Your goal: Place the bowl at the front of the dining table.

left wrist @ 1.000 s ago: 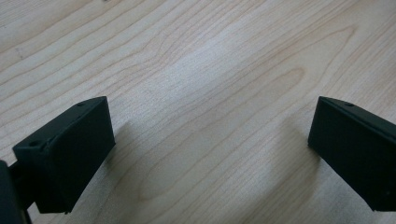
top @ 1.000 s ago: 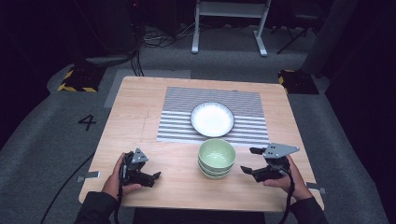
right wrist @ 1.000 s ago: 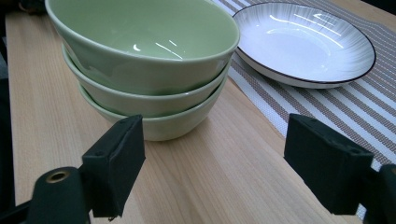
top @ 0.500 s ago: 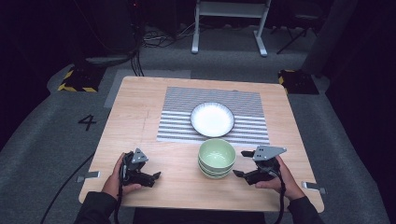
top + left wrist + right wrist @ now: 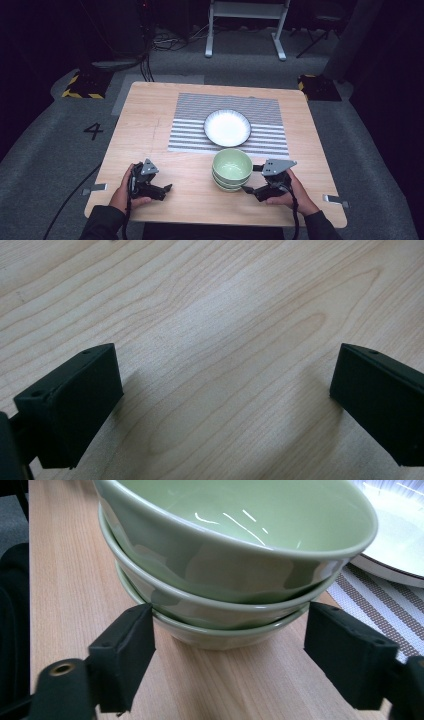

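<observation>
While the left gripper (image 5: 167, 188) is idling agape near the bench's front edge, the right gripper (image 5: 227, 645), spread, is bracketing the stacked green bowls (image 5: 225, 555); better aiming higher for the top rim.

light wood table (image 5: 150, 115), striped placemat (image 5: 265, 107) laid toward the far side, white plate (image 5: 227, 128) on the mat, stack of green bowls (image 5: 231, 169) just in front on bare wood

Right gripper view: stack of green bowls (image 5: 235, 560) cut off by top edge; its far side hidden. White plate (image 5: 395, 535) beyond the stack cropped at the right edge. Whether the right claw (image 5: 227, 655) touches the lowest bowl: cannot tell.
</observation>
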A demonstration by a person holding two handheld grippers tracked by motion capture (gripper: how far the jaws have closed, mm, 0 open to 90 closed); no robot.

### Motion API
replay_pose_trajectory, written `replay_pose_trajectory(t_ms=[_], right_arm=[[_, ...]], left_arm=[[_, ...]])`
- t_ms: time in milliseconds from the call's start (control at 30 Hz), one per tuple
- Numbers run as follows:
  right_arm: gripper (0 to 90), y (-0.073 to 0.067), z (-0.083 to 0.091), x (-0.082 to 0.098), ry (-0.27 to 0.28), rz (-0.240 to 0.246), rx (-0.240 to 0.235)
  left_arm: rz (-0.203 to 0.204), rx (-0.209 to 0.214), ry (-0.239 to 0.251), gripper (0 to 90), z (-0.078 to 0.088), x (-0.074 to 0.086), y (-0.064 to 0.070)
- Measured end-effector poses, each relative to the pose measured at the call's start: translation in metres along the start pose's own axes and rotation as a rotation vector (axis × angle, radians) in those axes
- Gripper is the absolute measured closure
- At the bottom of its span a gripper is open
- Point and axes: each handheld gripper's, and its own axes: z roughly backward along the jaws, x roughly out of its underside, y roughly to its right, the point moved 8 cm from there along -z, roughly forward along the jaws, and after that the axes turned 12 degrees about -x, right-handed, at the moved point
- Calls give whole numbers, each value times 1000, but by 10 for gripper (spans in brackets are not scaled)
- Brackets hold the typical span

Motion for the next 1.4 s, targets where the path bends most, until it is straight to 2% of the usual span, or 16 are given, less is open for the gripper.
replay_pose_trajectory(t_ms=[433, 767, 1133, 1400], right_arm=[[163, -1, -4, -1, 11, -31, 4], [165, -2, -5, -3, 7, -29, 11], [173, -10, 20, -8, 55, -13, 0], [169, -18, 36, -27, 60, 41, -3]], left_arm=[[1, 0, 0, 4, 0, 0, 0], [1, 0, 0, 4, 0, 0, 0], [3, -2, 1, 4, 0, 0, 0], [4, -2, 1, 4, 0, 0, 0]])
